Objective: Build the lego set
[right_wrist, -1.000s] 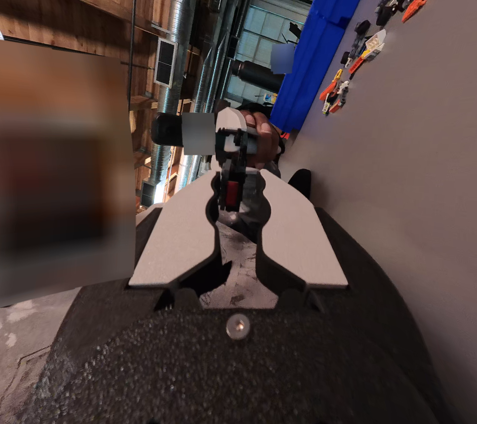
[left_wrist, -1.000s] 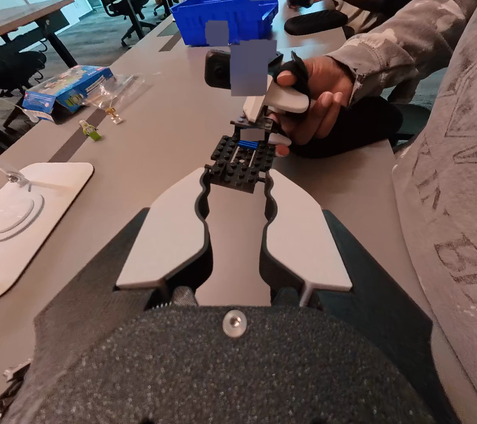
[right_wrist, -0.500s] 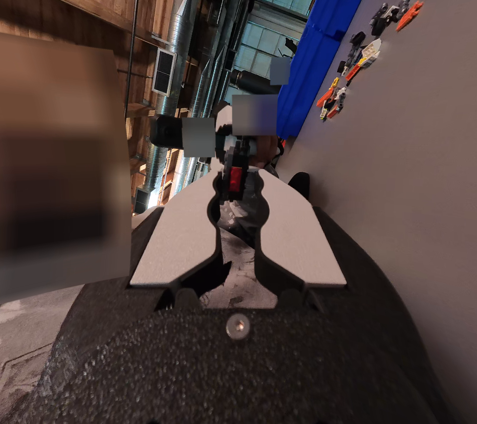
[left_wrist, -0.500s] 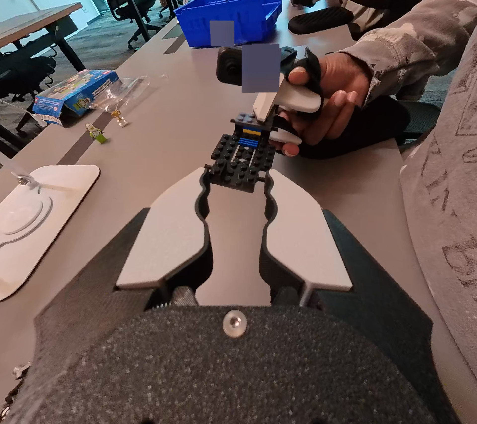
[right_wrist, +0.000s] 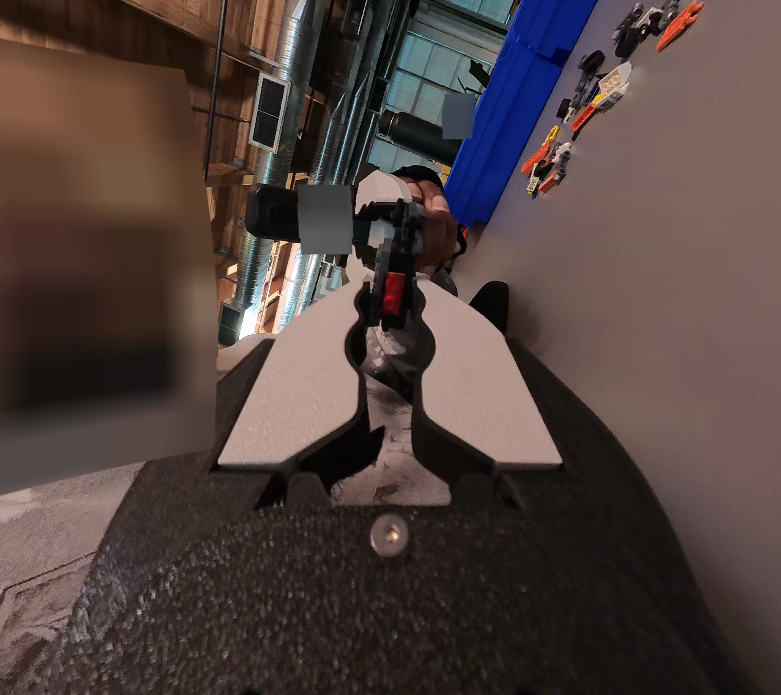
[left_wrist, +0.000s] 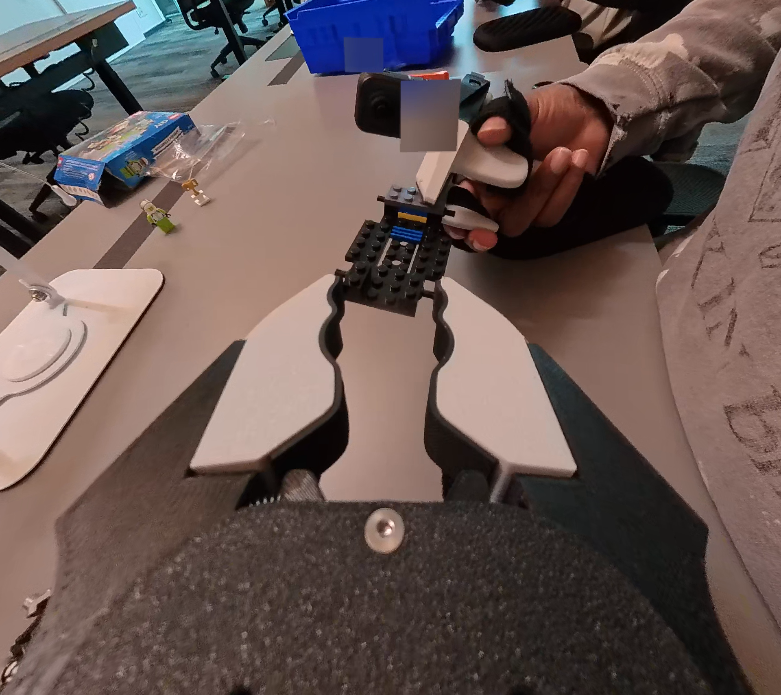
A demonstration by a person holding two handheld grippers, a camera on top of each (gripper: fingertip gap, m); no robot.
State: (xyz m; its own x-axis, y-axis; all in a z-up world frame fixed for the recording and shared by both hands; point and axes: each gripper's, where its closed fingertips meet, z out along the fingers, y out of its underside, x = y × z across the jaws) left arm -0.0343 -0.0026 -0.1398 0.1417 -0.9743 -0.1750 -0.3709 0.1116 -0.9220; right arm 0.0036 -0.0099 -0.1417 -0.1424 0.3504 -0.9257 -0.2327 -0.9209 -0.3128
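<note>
Left gripper (left_wrist: 385,290) is clamped on the near end of the black lego chassis (left_wrist: 395,266), held just off the grey table (left_wrist: 270,184). Right gripper (right_wrist: 386,305) comes in from the far end, tipped on its side, pinching the small dark piece with a red tile (right_wrist: 391,294) right at that end of the chassis (looks seated, can't say for sure). Off to the left gripper's left: a green minifigure (left_wrist: 158,214) and blue box (left_wrist: 122,157). Loose parts (right_wrist: 585,104) sit beyond the right gripper.
</note>
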